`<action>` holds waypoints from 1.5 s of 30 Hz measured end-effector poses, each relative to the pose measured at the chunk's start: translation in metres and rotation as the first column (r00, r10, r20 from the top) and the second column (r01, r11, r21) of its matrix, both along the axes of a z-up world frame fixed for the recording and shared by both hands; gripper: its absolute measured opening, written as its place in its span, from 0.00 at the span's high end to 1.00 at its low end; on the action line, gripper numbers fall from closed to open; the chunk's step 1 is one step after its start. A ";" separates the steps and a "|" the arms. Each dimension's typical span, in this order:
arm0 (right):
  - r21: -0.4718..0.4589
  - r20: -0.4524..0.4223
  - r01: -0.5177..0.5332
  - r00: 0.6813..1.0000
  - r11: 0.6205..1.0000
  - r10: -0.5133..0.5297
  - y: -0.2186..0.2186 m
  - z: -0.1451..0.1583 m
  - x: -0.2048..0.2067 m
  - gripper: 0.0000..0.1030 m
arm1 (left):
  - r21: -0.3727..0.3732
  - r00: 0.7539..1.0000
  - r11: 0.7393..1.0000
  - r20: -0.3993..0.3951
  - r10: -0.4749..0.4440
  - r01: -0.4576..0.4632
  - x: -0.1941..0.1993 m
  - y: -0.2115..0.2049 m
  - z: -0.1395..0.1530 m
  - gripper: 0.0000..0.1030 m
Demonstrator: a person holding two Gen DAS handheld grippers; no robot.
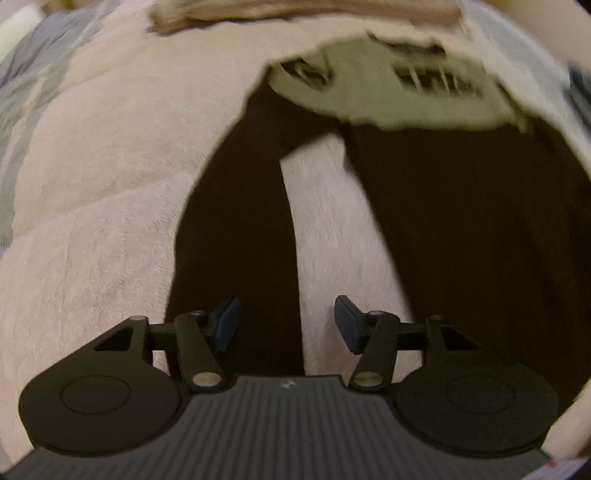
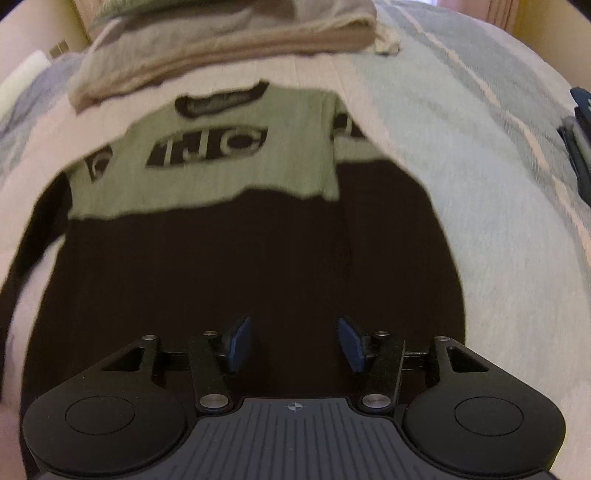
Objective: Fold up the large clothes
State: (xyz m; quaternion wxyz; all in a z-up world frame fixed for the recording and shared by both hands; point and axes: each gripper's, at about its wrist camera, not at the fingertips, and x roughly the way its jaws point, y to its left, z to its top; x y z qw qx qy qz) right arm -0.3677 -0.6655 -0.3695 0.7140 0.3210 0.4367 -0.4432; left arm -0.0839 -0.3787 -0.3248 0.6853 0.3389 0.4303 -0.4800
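Only right tongs (image 2: 293, 343) see the sweater's (image 2: 240, 266) collar; left tongs (image 1: 286, 323) don't.

Sweater (image 2: 221, 258) lettering blurred; sleeve (image 1: 229, 221) end hidden.

A home bedroom, by every sign. Soft pink fleece blanket (image 1: 110, 192) spread across a bed, over a grey-and-pink plaid cover (image 2: 461, 122) showing on the right. Folded beige cloth (image 2: 221, 55) stacked at the far end. Black-and-cream sweater (image 2: 229, 236) laid flat on the bedding. Cream wall (image 2: 546, 29) beyond, far right.
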 end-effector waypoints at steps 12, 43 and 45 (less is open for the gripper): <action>-0.091 0.023 0.011 1.000 0.996 -0.009 0.014 0.041 0.033 0.51 | -0.155 0.988 0.976 0.015 0.154 -0.150 0.106 0.043 0.097 0.98; 0.038 0.004 -0.224 0.975 0.974 0.224 0.027 -0.038 -0.083 0.79 | -0.027 0.986 0.990 -0.096 0.138 -0.141 -0.135 -0.056 0.055 0.76; 0.052 0.060 -0.202 0.978 0.978 0.199 0.019 -0.021 -0.100 1.00 | -0.018 0.990 0.993 -0.088 0.112 -0.114 -0.154 -0.073 0.059 0.76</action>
